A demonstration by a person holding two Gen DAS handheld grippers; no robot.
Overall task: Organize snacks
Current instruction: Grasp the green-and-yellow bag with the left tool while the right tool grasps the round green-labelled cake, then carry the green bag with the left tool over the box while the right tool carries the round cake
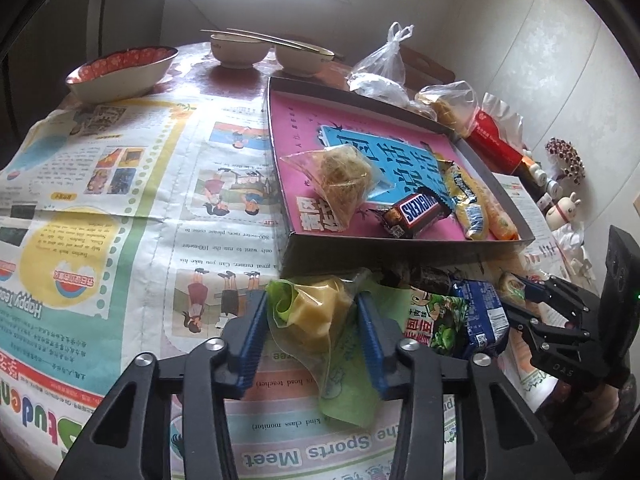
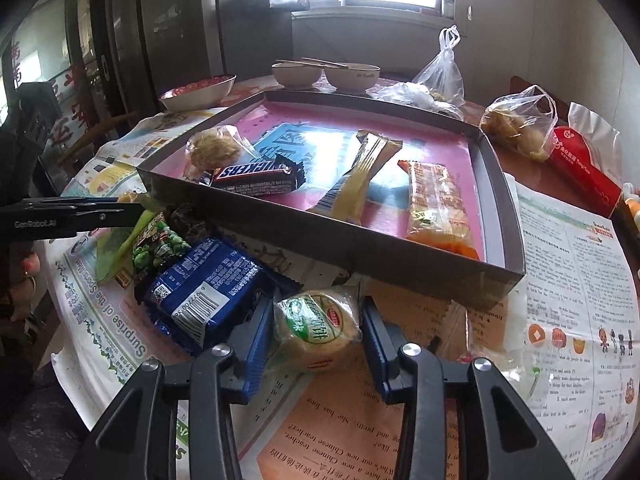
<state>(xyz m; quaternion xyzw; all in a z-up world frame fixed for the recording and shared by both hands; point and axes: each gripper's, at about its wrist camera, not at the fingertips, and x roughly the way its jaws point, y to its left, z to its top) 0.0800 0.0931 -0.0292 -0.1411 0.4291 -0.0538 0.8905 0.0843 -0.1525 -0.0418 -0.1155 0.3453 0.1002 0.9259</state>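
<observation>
On the newspaper-covered bench (image 1: 120, 200), each hand-held gripper pinches a wrapped snack, left (image 1: 312, 316) a yellow cake (image 1: 316, 312), right (image 2: 316, 328) a round pastry (image 2: 320, 328), the tray (image 2: 360, 256) lying just ahead.

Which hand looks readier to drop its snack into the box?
Probably the right gripper: its jaws close on the round cake just before the box wall. The left gripper pinches the yellow snack's loose wrapper.

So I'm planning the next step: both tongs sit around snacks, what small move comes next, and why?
Probably lift the left tongs with the yellow pastry and carry it over the near wall into the box. The pads already squeeze its wrapper, and four snacks lie inside; the round cake can follow.
</observation>
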